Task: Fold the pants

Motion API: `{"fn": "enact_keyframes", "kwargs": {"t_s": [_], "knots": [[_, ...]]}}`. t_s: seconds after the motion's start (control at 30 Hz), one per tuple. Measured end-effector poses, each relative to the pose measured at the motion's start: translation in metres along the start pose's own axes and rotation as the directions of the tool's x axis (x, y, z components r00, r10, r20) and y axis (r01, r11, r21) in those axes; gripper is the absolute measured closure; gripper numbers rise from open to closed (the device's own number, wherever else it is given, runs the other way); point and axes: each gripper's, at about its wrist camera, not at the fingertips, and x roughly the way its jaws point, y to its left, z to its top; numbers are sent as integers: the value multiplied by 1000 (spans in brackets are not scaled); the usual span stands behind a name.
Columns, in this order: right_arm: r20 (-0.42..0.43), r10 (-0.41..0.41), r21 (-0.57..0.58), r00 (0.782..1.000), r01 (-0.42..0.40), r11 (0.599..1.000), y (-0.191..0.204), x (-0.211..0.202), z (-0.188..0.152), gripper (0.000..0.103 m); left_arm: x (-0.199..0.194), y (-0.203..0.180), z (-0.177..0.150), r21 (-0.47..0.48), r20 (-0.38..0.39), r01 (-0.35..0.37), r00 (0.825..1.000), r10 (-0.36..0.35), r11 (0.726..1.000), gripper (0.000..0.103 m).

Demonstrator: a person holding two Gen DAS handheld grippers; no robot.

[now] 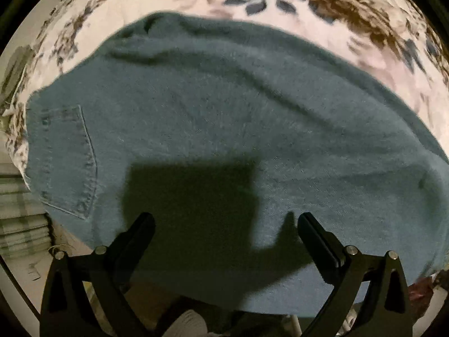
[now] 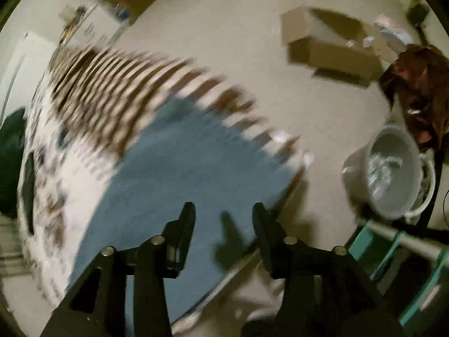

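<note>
Blue denim pants (image 1: 213,118) lie spread across a floral bedspread (image 1: 350,45), back pocket (image 1: 70,160) at the left. My left gripper (image 1: 226,221) is open wide just above the pants' near edge, holding nothing. In the right wrist view the pants (image 2: 179,174) show as a blurred blue patch on the bed, reaching its edge. My right gripper (image 2: 223,210) is open above that end of the pants, holding nothing.
The bed's striped edge (image 2: 118,84) runs beside a pale floor. Cardboard boxes (image 2: 328,45), a white bucket (image 2: 393,168), a dark red bag (image 2: 421,84) and a teal frame (image 2: 407,258) are on the floor at the right.
</note>
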Motion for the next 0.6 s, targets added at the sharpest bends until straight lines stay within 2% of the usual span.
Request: {"fn": "enact_keyframes", "kwargs": {"t_s": [0.03, 0.07, 0.1, 0.13, 0.2, 0.27, 0.33, 0.4, 0.43, 0.47, 0.5, 0.57, 0.6], "knots": [[-57, 73, 4, 996, -73, 997, 23, 5, -6, 57, -6, -1, 12, -3, 3, -10, 1000, 10, 1000, 0], [-112, 110, 14, 988, -109, 994, 37, 13, -10, 57, -12, -4, 23, -9, 12, -11, 1000, 11, 1000, 0], [-183, 158, 46, 970, -152, 987, 62, 30, -13, 57, -17, -10, 36, -20, 25, -13, 1000, 13, 1000, 0], [-216, 184, 69, 959, -173, 983, 76, 42, -14, 57, -19, -13, 45, -27, 35, -22, 999, 23, 999, 0], [-264, 162, 90, 951, -143, 986, 110, 72, -12, 57, -26, -11, 53, -48, 47, -38, 998, 41, 998, 0], [-293, 113, 87, 949, -92, 992, 133, 100, -10, 57, -14, -18, 89, -52, 38, -58, 998, 60, 997, 0], [-310, 33, 73, 950, -11, 997, 141, 119, -15, 58, 10, -22, 113, -35, -12, -56, 998, 56, 998, 0], [-298, -5, 62, 955, 25, 998, 145, 122, -18, 66, 10, -27, 117, -42, -16, -29, 999, 28, 999, 0], [-278, -25, 36, 960, 37, 999, 150, 117, -19, 86, 9, -31, 123, -34, -10, -29, 1000, 29, 999, 0], [-255, -46, -3, 966, 47, 999, 154, 111, -20, 96, 5, -31, 121, -20, -1, -32, 999, 32, 999, 0], [-233, -51, -28, 971, 45, 999, 158, 107, -21, 98, -1, -35, 122, -17, 8, -34, 999, 34, 999, 0], [-188, -52, -79, 981, 38, 996, 162, 95, -23, 100, -5, 2, 106, -25, 16, -23, 1000, 24, 999, 0], [-170, -46, -92, 984, 31, 995, 163, 89, -23, 100, -11, 6, 100, -36, 17, -15, 1000, 15, 999, 0]]}}
